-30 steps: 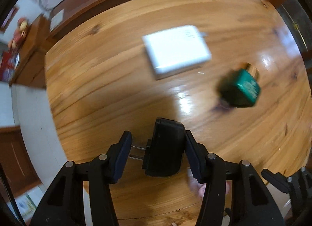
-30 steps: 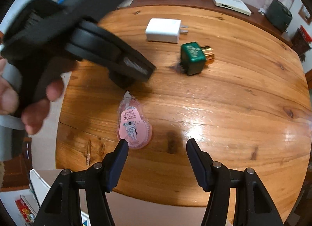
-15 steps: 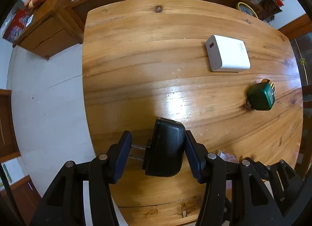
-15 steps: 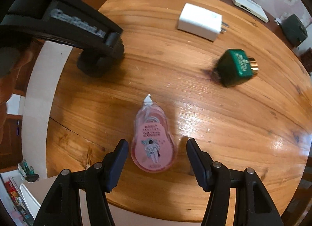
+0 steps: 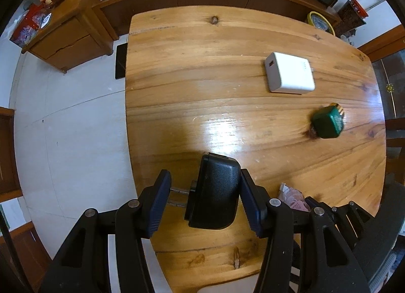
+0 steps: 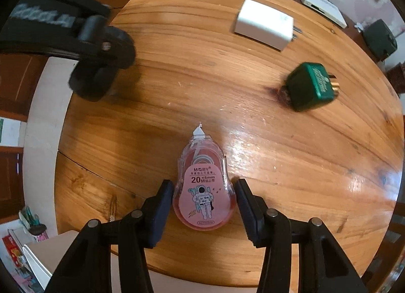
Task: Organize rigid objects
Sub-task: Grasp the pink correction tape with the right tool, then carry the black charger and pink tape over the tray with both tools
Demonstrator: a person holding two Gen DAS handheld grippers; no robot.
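Fingers of the right gripper (image 6: 203, 208) have just been closing on the pink correction tape (image 6: 203, 189), which lies flat on the counter (image 6: 253, 90); they now touch both its sides. The left gripper (image 5: 203, 200) holds the black plug (image 5: 215, 191) tight above the counter. Lifting the tape looks next.

The left gripper (image 5: 205, 200) points straight down, its jaws clamped on a black plastic plug adapter (image 5: 215, 191). The right gripper (image 6: 201, 210) also points down; its jaws have just been closing around a pink teardrop-shaped correction tape dispenser (image 6: 202, 184), pads at its sides.
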